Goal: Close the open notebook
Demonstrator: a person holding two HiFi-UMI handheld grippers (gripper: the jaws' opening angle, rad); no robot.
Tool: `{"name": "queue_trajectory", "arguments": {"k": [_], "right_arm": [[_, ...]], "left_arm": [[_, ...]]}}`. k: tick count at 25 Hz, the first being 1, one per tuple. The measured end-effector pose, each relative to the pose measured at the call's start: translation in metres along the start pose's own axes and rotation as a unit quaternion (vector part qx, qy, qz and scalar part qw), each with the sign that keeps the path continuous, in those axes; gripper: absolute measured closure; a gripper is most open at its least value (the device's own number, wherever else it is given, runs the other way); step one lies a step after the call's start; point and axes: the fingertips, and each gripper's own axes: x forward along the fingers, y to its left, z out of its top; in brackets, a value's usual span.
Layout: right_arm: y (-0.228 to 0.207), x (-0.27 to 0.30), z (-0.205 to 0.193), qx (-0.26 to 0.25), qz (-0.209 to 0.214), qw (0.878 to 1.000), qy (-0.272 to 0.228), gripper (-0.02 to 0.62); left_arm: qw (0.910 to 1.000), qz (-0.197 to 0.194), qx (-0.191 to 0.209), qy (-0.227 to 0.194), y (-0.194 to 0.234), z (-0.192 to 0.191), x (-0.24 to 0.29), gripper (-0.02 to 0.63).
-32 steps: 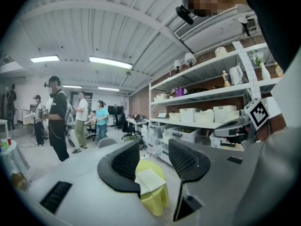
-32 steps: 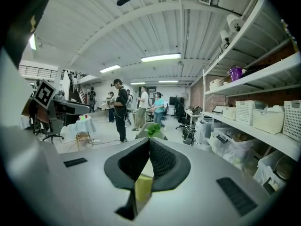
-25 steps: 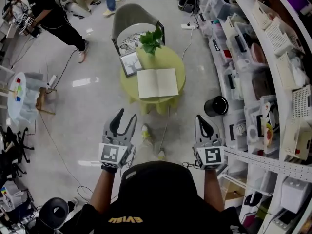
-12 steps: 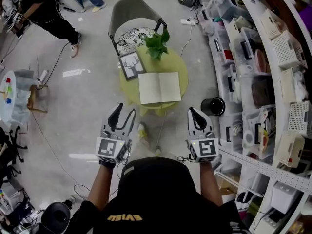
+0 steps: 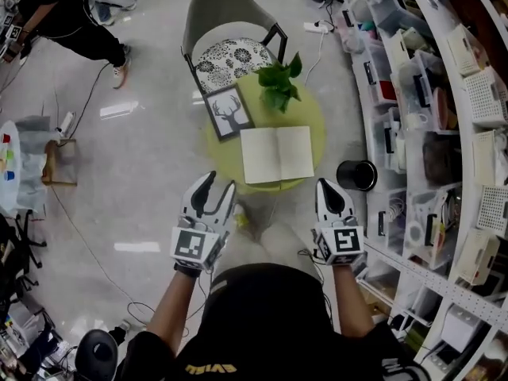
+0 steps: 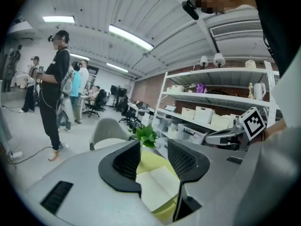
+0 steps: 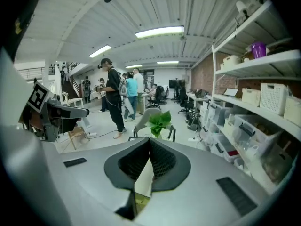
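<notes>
The open notebook (image 5: pixel 277 155) lies flat with pale pages on the near side of a round yellow-green table (image 5: pixel 313 116). Both grippers hang short of the table, above the floor. My left gripper (image 5: pixel 217 186) is open at the left of the table's near edge. Its jaws have just been closing a little, with nothing between them. In the left gripper view the notebook (image 6: pixel 157 185) shows beyond the parted jaws of the left gripper (image 6: pixel 154 143). My right gripper (image 5: pixel 329 189) is shut and empty, to the right. A strip of the notebook (image 7: pixel 145 180) shows under the right gripper (image 7: pixel 149 141).
A framed deer picture (image 5: pixel 228 112) and a potted plant (image 5: pixel 279 86) stand on the table's far half. Behind it is a grey chair (image 5: pixel 230 34). A black bin (image 5: pixel 356 175) sits right of the table, by shelves of boxes (image 5: pixel 429 94). A person (image 5: pixel 63 14) stands far left.
Both grippers have moved forward toward the table, which now sits closer to them in the head view. The left jaws stand slightly narrower. The notebook has not moved.
</notes>
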Motion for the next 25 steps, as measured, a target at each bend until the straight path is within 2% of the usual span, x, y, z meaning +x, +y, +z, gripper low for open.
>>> {"name": "queue_trajectory", "arguments": {"k": [4, 6, 10, 13, 17, 20, 25], "right_arm": [[-0.009, 0.025, -0.024, -0.003, -0.005, 1.0, 0.023, 0.595], [-0.012, 0.039, -0.034, -0.003, 0.002, 1.0, 0.029, 0.595], [-0.011, 0.055, -0.064, 0.028, 0.025, 0.998, 0.047, 0.595], [-0.017, 0.069, -0.077, 0.02, 0.028, 0.998, 0.049, 0.595], [-0.021, 0.089, -0.105, 0.011, 0.036, 0.997, 0.064, 0.594], [-0.018, 0.104, -0.124, -0.002, 0.048, 0.996, 0.076, 0.594], [-0.022, 0.125, -0.151, -0.002, 0.048, 0.995, 0.087, 0.594]], "left_arm": [[0.9991, -0.023, -0.016, 0.033, 0.009, -0.032, 0.03, 0.411], [0.9984, -0.024, -0.023, 0.047, 0.017, -0.05, 0.046, 0.413], [0.9967, -0.016, -0.012, 0.079, 0.027, -0.099, 0.067, 0.411], [0.9948, -0.002, -0.036, 0.095, 0.033, -0.126, 0.081, 0.411], [0.9915, -0.018, -0.057, 0.115, 0.033, -0.159, 0.107, 0.41], [0.99, -0.016, -0.046, 0.132, 0.043, -0.178, 0.126, 0.41], [0.9871, -0.015, -0.061, 0.147, 0.057, -0.201, 0.153, 0.41]]}}
